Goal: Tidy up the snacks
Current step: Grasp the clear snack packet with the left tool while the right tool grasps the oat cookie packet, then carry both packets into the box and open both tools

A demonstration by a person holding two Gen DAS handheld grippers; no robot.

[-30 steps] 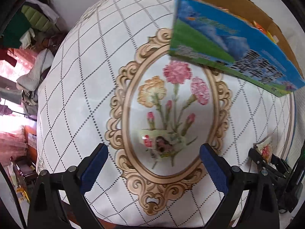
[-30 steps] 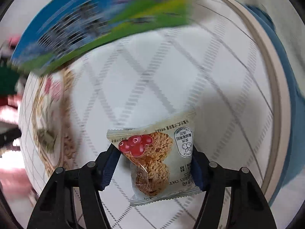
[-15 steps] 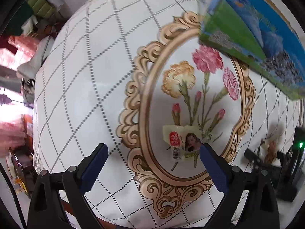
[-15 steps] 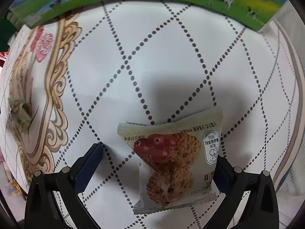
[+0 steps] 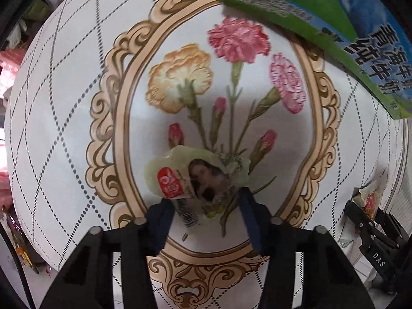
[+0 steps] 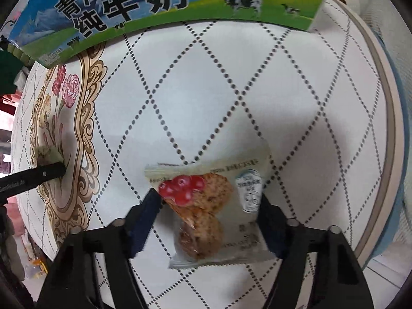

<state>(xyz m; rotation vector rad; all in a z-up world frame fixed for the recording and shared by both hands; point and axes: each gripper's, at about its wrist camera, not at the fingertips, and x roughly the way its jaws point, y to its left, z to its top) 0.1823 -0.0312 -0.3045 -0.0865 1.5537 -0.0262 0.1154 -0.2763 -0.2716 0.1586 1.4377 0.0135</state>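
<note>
My left gripper [image 5: 204,203] is shut on a pale green snack packet [image 5: 195,180] with a red logo and a woman's picture, over the flower medallion of the tablecloth. My right gripper [image 6: 209,206] is shut on an oat-cookie packet [image 6: 213,206] with red berries printed on it. The same packet and the right gripper show at the right edge of the left wrist view [image 5: 368,203]. The left gripper's finger [image 6: 38,175] and the green packet show at the left of the right wrist view.
A blue and green milk carton box [image 5: 334,25] stands at the back of the table; it also shows in the right wrist view [image 6: 154,7]. The round table [image 6: 231,90] has a white diamond-patterned cloth, its rim [image 6: 391,118] at the right.
My left gripper moved forward and closed on the green packet, which lay loose before. My right gripper, opened around the cookie packet half a second ago, has closed on it again.
</note>
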